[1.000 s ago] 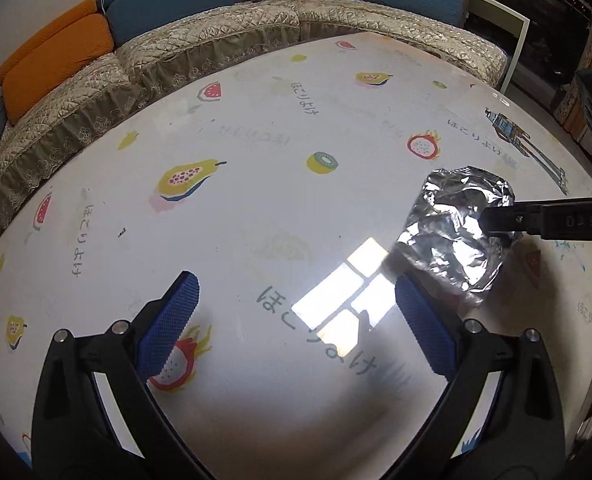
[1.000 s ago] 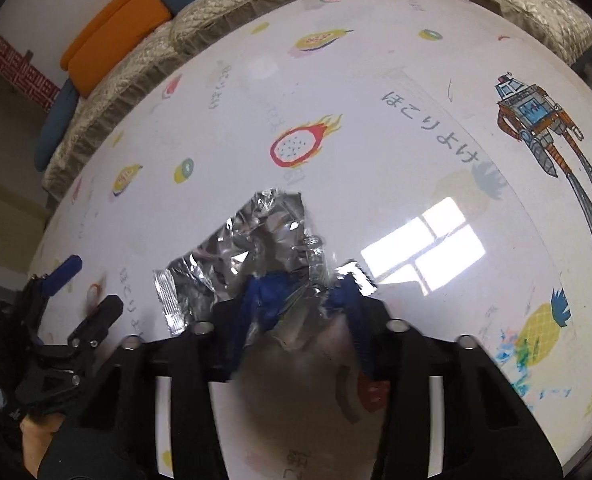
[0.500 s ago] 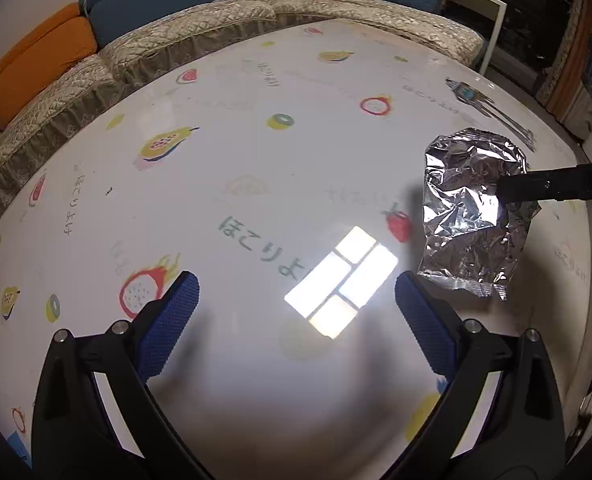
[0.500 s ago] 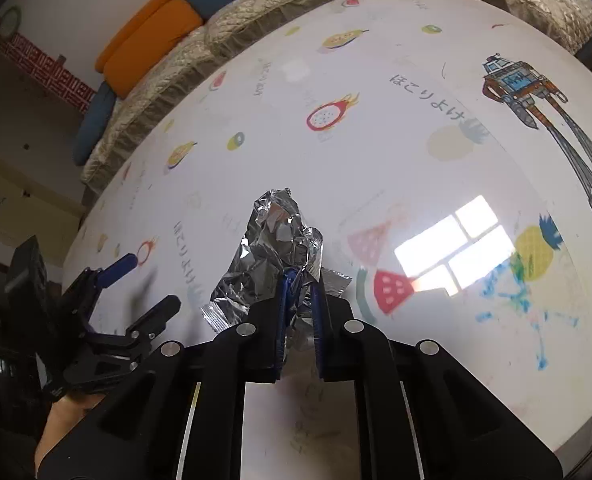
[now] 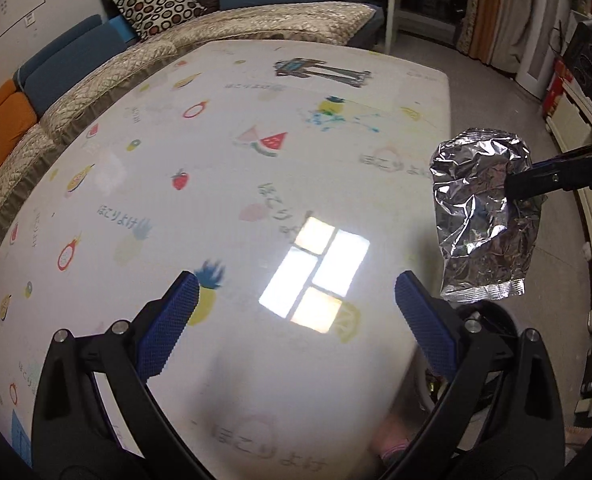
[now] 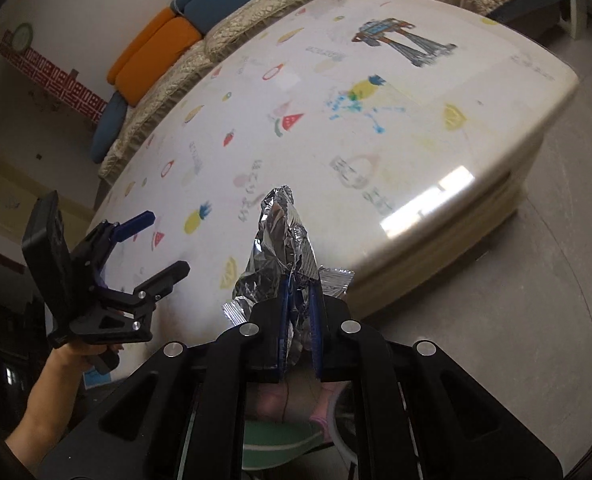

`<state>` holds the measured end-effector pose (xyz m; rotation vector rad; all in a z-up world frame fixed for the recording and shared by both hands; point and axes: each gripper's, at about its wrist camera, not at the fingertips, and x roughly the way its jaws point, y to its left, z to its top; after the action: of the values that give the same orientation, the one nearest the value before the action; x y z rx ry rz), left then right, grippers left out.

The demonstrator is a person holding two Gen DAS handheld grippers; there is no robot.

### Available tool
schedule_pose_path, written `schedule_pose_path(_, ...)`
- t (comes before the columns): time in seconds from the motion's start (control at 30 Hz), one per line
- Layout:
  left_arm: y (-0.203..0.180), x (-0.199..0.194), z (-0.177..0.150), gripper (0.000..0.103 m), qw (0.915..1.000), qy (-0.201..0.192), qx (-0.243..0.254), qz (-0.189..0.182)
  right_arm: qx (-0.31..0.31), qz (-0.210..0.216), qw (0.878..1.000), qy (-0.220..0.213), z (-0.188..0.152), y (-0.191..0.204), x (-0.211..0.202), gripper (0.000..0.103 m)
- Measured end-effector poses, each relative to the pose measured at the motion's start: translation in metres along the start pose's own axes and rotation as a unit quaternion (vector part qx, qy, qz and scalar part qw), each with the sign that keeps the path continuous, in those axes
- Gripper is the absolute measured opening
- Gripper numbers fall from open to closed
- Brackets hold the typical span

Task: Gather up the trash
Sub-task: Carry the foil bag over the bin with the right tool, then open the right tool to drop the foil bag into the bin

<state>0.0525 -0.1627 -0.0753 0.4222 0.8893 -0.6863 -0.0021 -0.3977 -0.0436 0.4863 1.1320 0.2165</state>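
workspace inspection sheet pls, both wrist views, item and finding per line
surface: white table with fruit and robot prints, window glare
job's things: crumpled foil wrapper lifted off the table, hanging past its edge
clutter: nothing seen on the table
grippers: right gripper shut on the wrapper; left gripper open, holding nothing, over the table
cables: nothing seen
surroundings: sofa with orange and blue cushions along the far side, grey floor; a round rim shows below the right gripper, unclear what
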Motion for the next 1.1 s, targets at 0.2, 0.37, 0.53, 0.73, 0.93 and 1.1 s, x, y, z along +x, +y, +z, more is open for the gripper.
schedule_pose_path(0.2, -0.073, -0.002, -0.018, 0.096, 0.9976, 0.012, 0.053, -0.042, 0.045, -0.014, 0.999, 0.004, -0.073, -0.051, -0.027, 0.01)
schedule_pose_path(0.37, -0.12, 0.003, -0.033, 0.096, 0.9937, 0.024, 0.089, -0.064, 0.089, -0.029, 0.995, 0.023, -0.127, -0.088, -0.016, 0.01)
schedule_pose_path(0.53, -0.152, 0.017, -0.052, 0.096, 0.9895, 0.047, 0.114, -0.076, 0.134, -0.043, 0.989, 0.051, -0.17, -0.122, 0.019, 0.01)
schedule_pose_path(0.73, -0.172, 0.032, -0.071, 0.096, 0.9852, 0.072, 0.127, -0.09, 0.168, -0.062, 0.98, 0.085, -0.2, -0.146, 0.064, 0.01)
schedule_pose_path(0.93, -0.176, 0.041, -0.075, 0.096, 0.9833, 0.087, 0.132, -0.09, 0.185, -0.061, 0.975, 0.102, -0.21, -0.155, 0.091, 0.026)
schedule_pose_path(1.1, -0.174, 0.04, -0.073, 0.096, 0.9845, 0.084, 0.124, -0.091, 0.192, -0.074, 0.974, 0.092, -0.206, -0.154, 0.084, 0.054)
